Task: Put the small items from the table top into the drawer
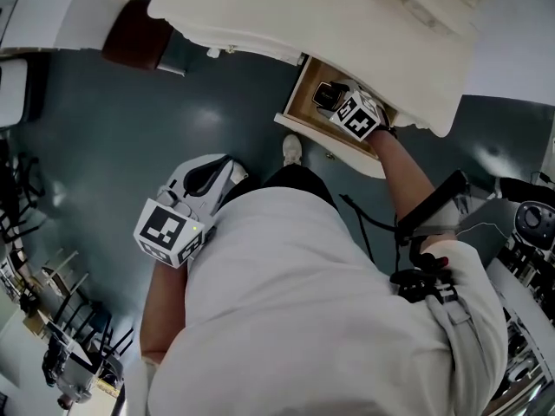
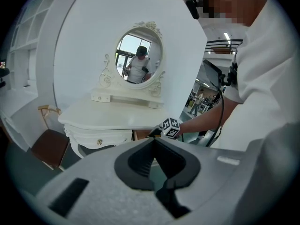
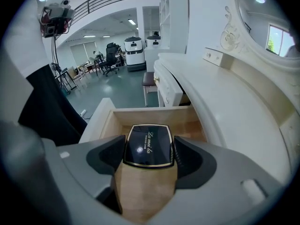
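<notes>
Powder case (image 3: 148, 142) pinched in my right gripper (image 3: 148, 149) over drawer (image 3: 154, 115), gold lettering only in right gripper view; left gripper (image 2: 153, 146) closed, empty.

The black case (image 3: 147, 144) over the drawer (image 3: 154, 115) bore gold script reading roughly "La mei la"; the smaller line beneath stayed illegible.

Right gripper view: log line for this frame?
phase: placing | right gripper: shut on black compact, inside open drawer, not yet released | left gripper: shut, empty
</notes>
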